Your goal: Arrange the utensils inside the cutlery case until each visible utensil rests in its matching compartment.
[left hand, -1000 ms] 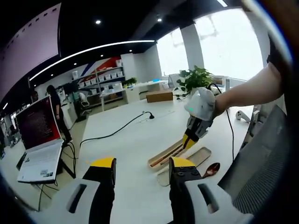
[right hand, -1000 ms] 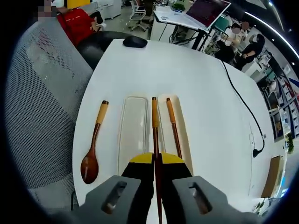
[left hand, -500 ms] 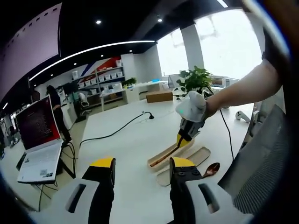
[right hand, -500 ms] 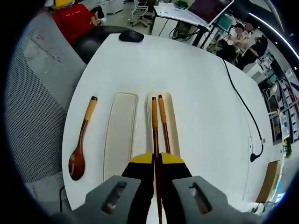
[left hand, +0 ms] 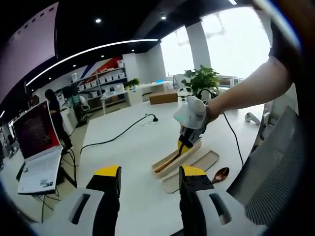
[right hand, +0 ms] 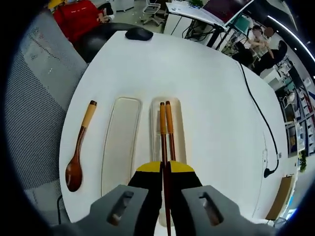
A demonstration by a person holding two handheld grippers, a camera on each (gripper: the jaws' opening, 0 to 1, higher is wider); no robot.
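Observation:
In the right gripper view my right gripper (right hand: pixel 165 167) is shut on a dark wooden chopstick (right hand: pixel 162 123). It points along the deeper cream tray (right hand: pixel 180 132) of the cutlery case, beside a second chopstick (right hand: pixel 169 123) lying in that tray. A flat cream tray (right hand: pixel 120 142) lies to the left, and left of it a wooden spoon (right hand: pixel 78 147) rests on the white table. In the left gripper view my left gripper (left hand: pixel 150 173) is open and holds nothing, well short of the case (left hand: pixel 162 173). The right gripper (left hand: pixel 189 118) hovers over the case there, with the spoon (left hand: pixel 220 174) nearby.
A black mouse (right hand: pixel 139 33) sits at the table's far end, near a person in red. A mesh chair (right hand: pixel 34 98) stands close to the spoon's side. A black cable (left hand: pixel 113 137) crosses the table, and an open laptop (left hand: pixel 37 147) sits on a separate desk to the left.
My right gripper has carried its chopstick sideways until it lines up beside the chopstick in the deeper tray. In the left gripper view it has moved lower and closer to the case.

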